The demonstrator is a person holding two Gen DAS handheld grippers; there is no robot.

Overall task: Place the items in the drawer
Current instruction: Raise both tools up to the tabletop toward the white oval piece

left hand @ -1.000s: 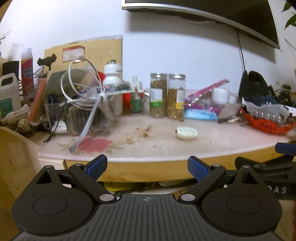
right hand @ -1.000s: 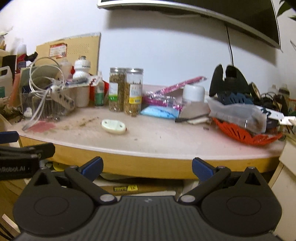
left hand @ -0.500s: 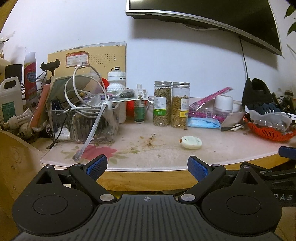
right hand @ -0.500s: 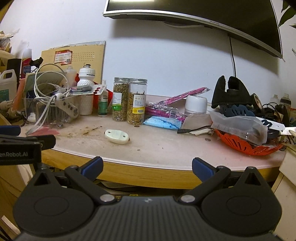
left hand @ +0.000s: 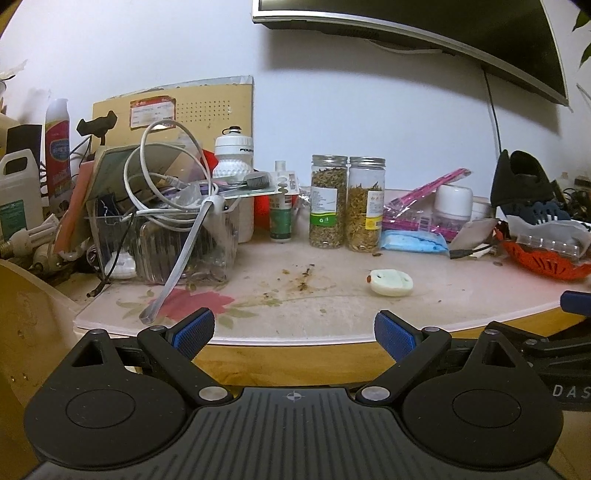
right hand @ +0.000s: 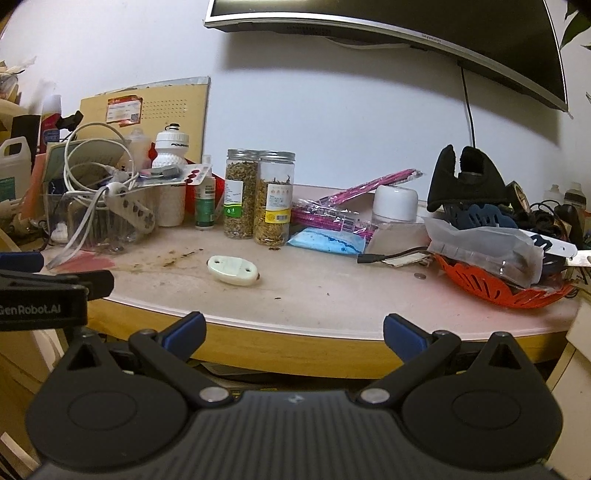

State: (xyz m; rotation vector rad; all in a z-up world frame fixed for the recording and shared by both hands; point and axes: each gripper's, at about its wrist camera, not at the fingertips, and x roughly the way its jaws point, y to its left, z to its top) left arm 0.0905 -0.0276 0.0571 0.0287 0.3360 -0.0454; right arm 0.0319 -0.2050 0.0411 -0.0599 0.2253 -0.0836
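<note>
A small pale oval object [left hand: 390,282] lies on the pink tabletop [left hand: 332,302]; it also shows in the right wrist view [right hand: 232,270]. Two glass jars of dried herbs [left hand: 345,201] stand behind it, also in the right wrist view [right hand: 258,197]. My left gripper [left hand: 294,334] is open and empty, in front of the table's front edge. My right gripper [right hand: 294,332] is open and empty, also short of the edge. No drawer is in view.
A clear bin with white cables and a power strip [left hand: 166,221] crowds the left. A white bottle [left hand: 232,158], a blue pack [right hand: 325,240], pink packets [right hand: 354,210], a white jar [right hand: 394,203] and an orange basket [right hand: 502,284] fill the back and right. A TV [right hand: 369,22] hangs above.
Both grippers have risen, so the tabletop now shows more from above. Both stay open and empty. Nothing on the table has moved.
</note>
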